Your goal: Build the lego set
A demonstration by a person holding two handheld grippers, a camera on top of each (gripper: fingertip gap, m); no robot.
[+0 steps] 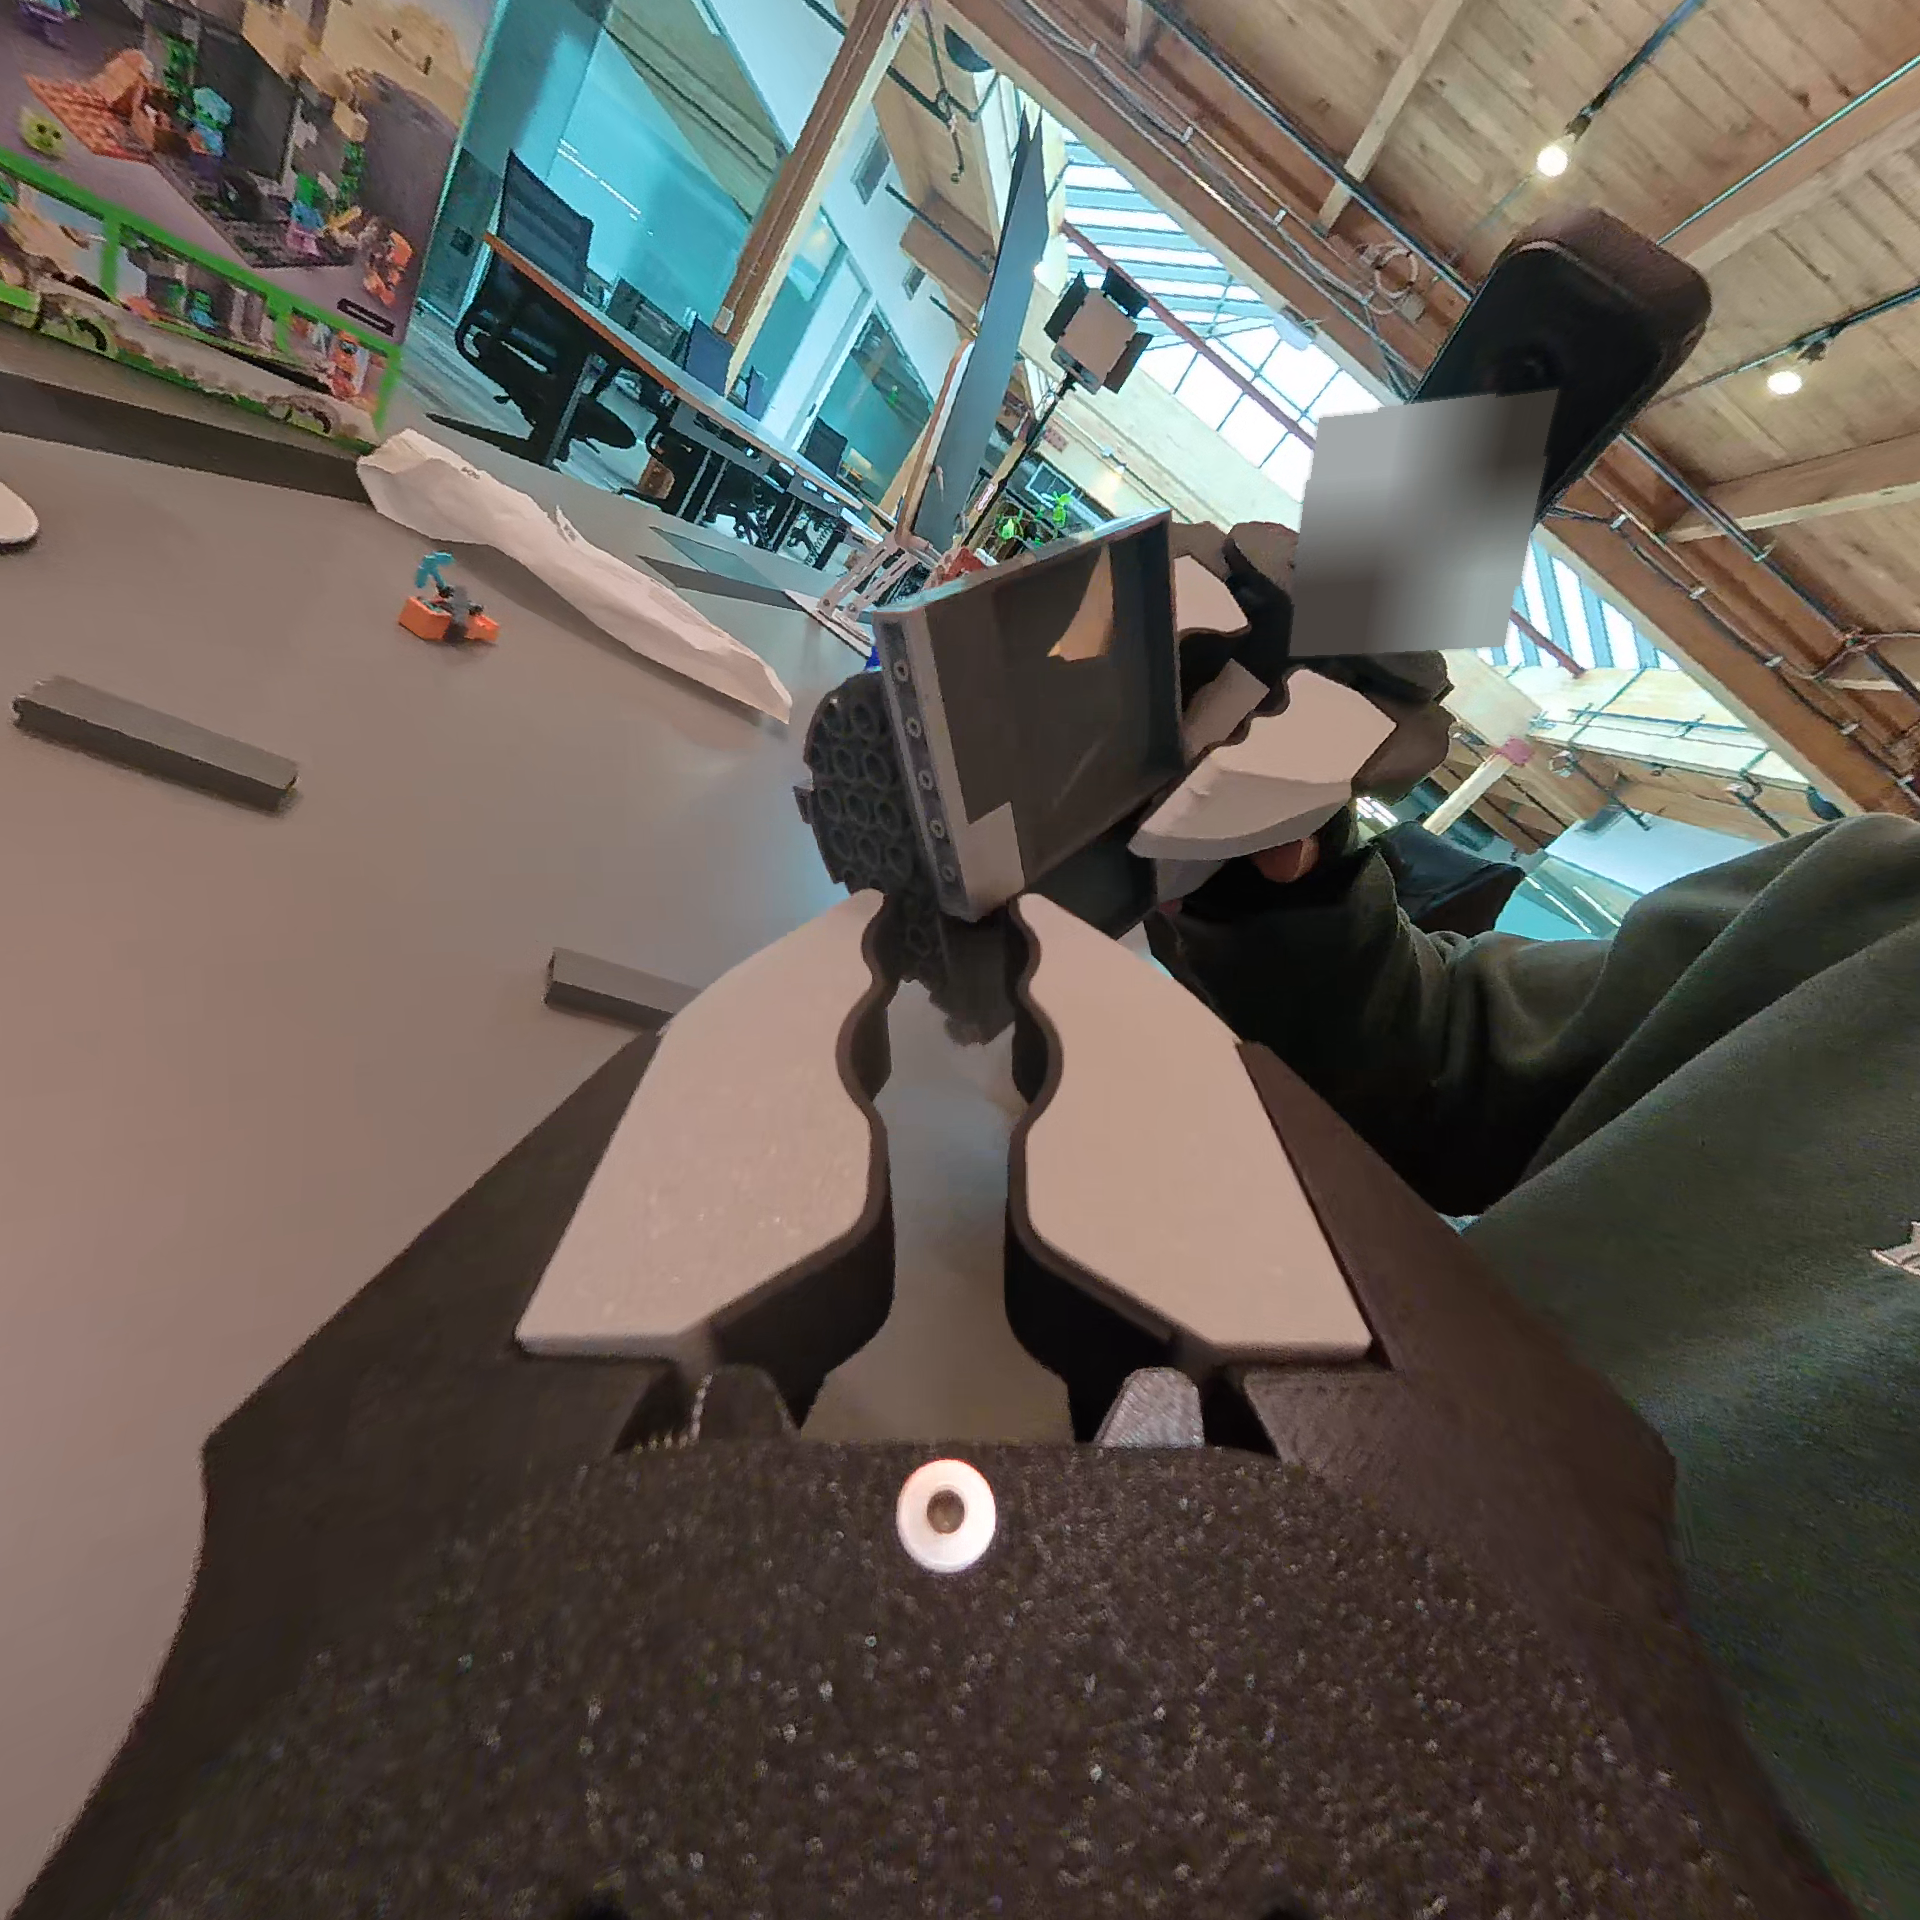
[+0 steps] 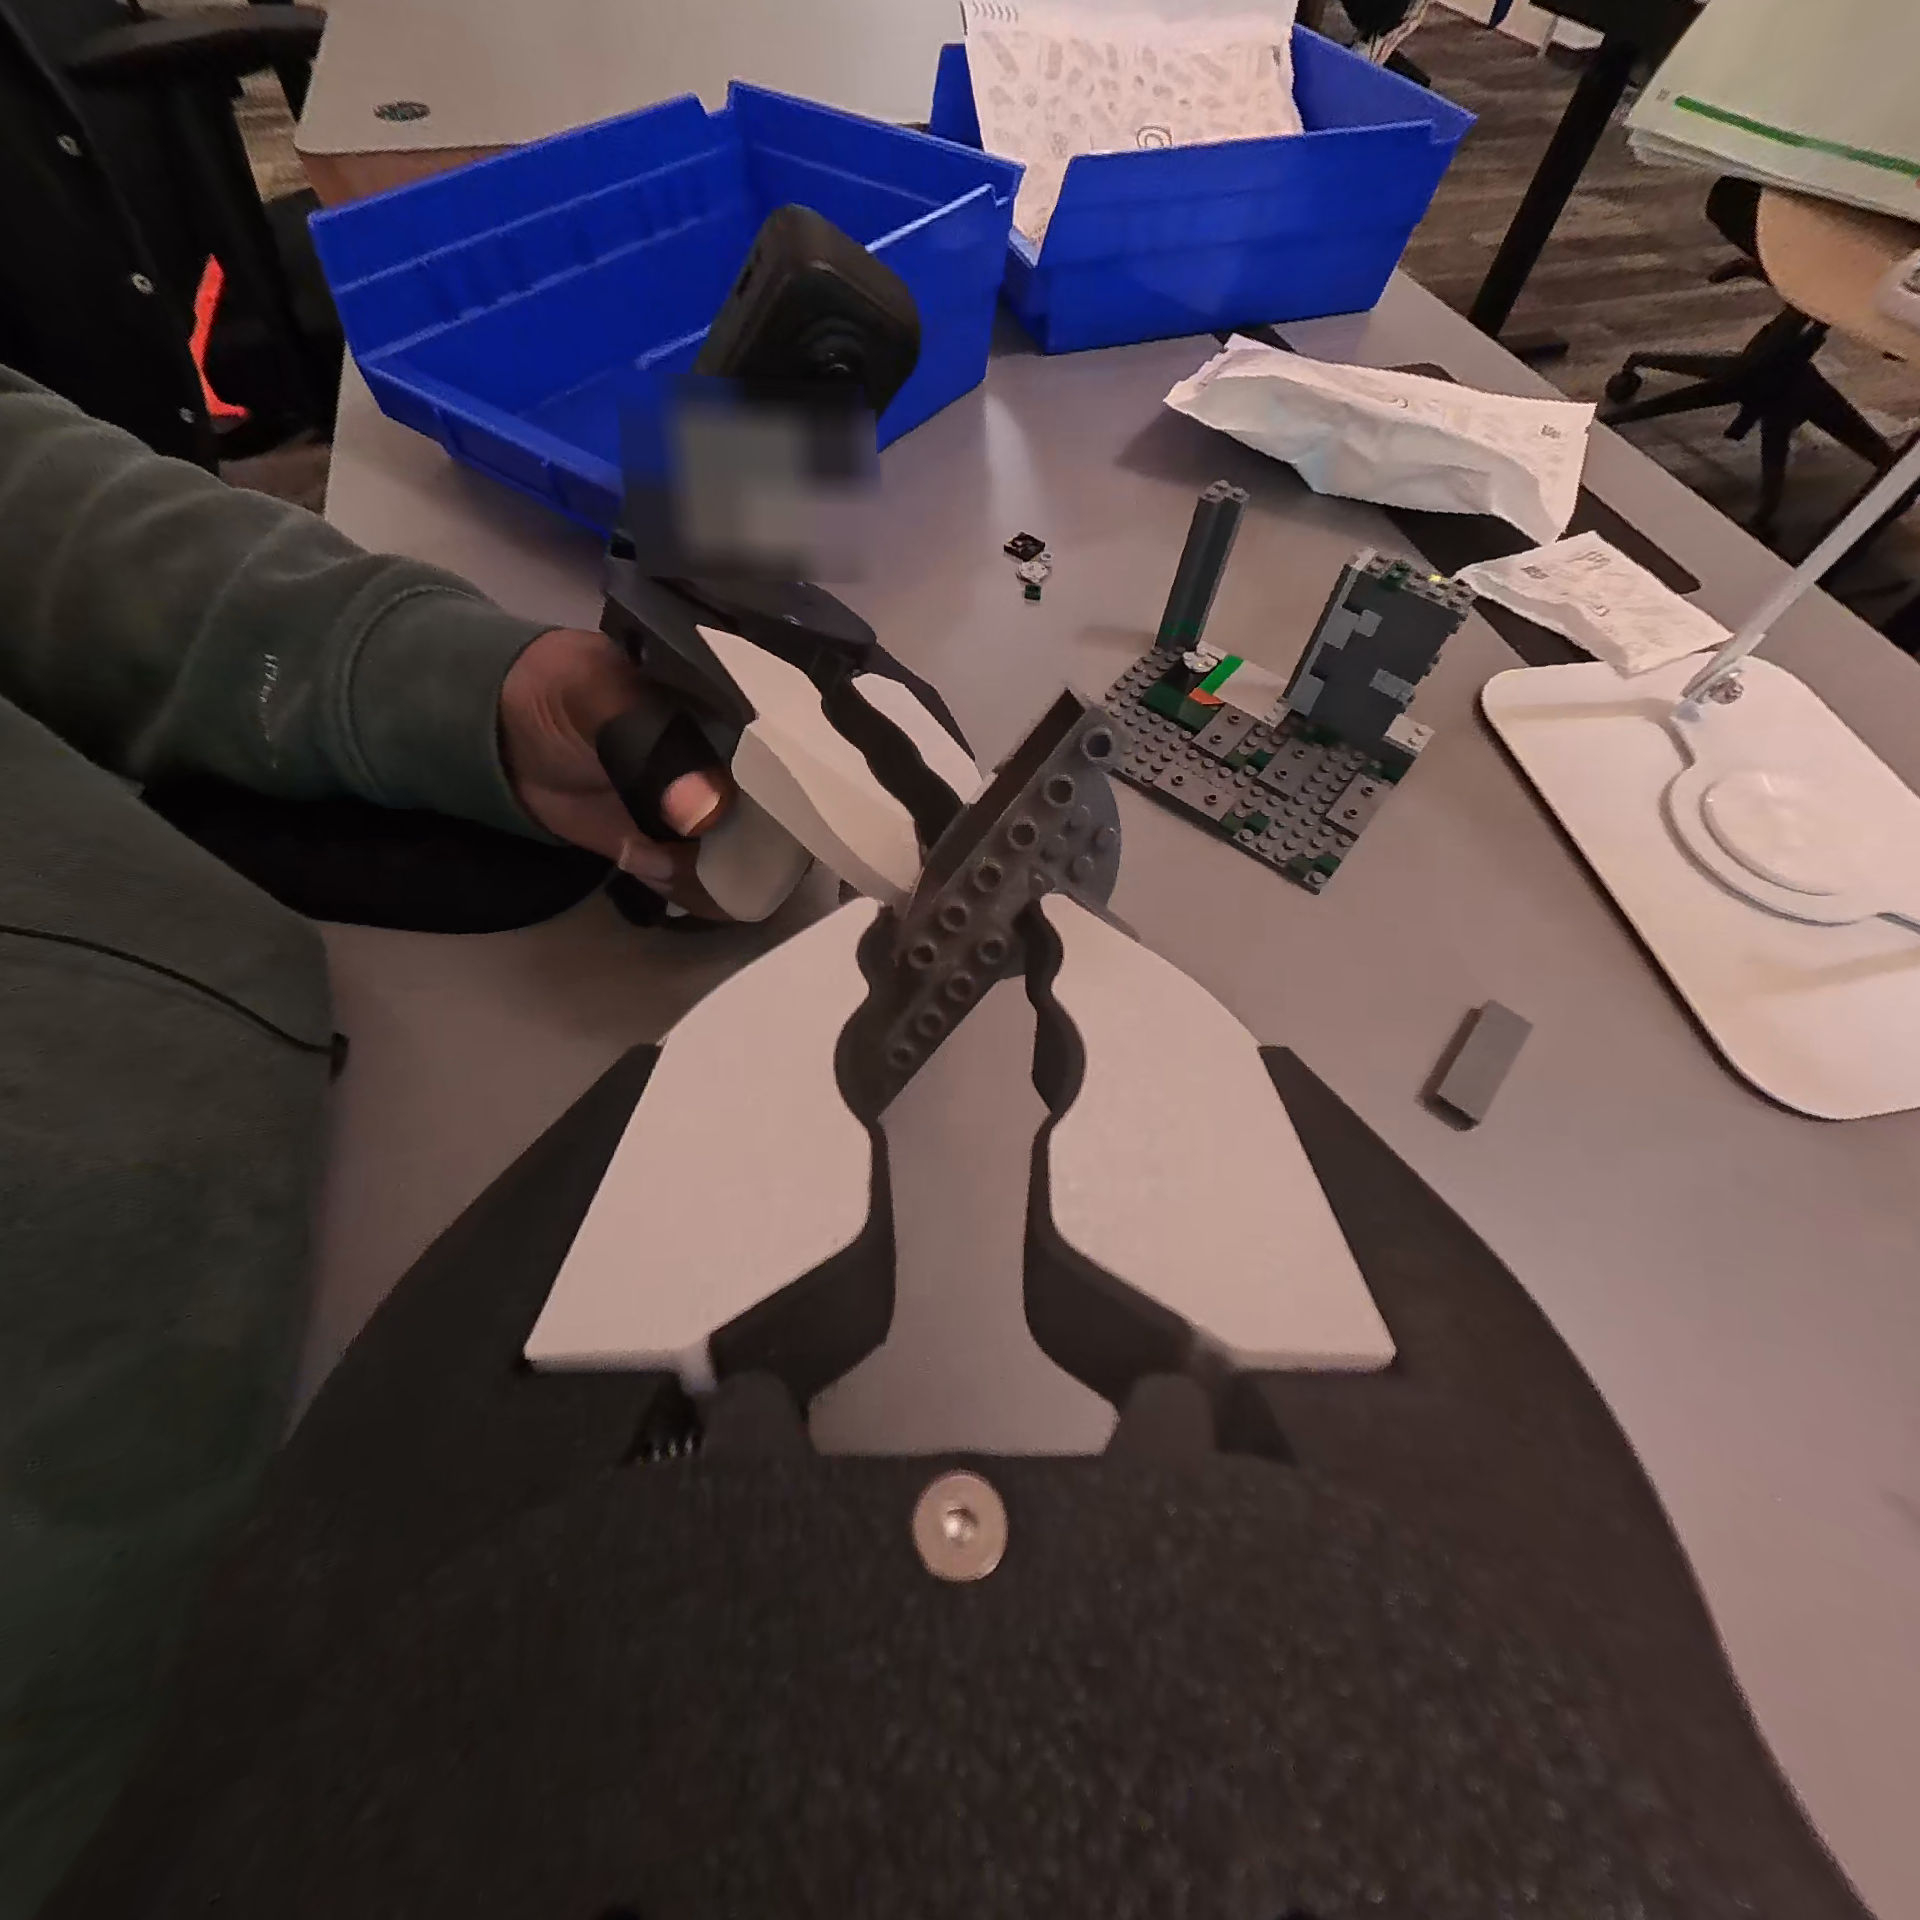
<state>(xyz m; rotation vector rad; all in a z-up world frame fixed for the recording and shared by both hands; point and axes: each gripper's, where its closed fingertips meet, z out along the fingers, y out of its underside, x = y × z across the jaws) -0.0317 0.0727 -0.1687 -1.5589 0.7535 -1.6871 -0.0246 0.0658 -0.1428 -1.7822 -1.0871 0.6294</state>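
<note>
Both grippers hold one dark grey Lego piece above the grey table. In the right wrist view, my right gripper (image 2: pixel 956 935) is shut on its studded plate (image 2: pixel 982 894), which stands tilted on edge. My left gripper (image 2: pixel 883 821), held by a hand, grips the plate's far side. In the left wrist view, my left gripper (image 1: pixel 945 935) is shut on the rounded underside (image 1: pixel 862 769) of the piece. A grey panel (image 1: pixel 1039 717) rises from it, with the right gripper (image 1: pixel 1247 779) behind. The partly built model (image 2: pixel 1278 769) stands on its baseplate beyond.
Two blue bins (image 2: pixel 665 291) stand at the back. White paper bags (image 2: pixel 1382 436) and a white tray (image 2: pixel 1766 852) lie to the right, a loose grey brick (image 2: pixel 1475 1060) nearer. The left wrist view shows the Lego box (image 1: pixel 197 208), a small orange build (image 1: pixel 447 613) and grey bars (image 1: pixel 156 743). My two grippers' fingertips are within a few centimetres of each other. About 20 cm separates my left fingertips from the partly built model (image 2: pixel 1278 769).
</note>
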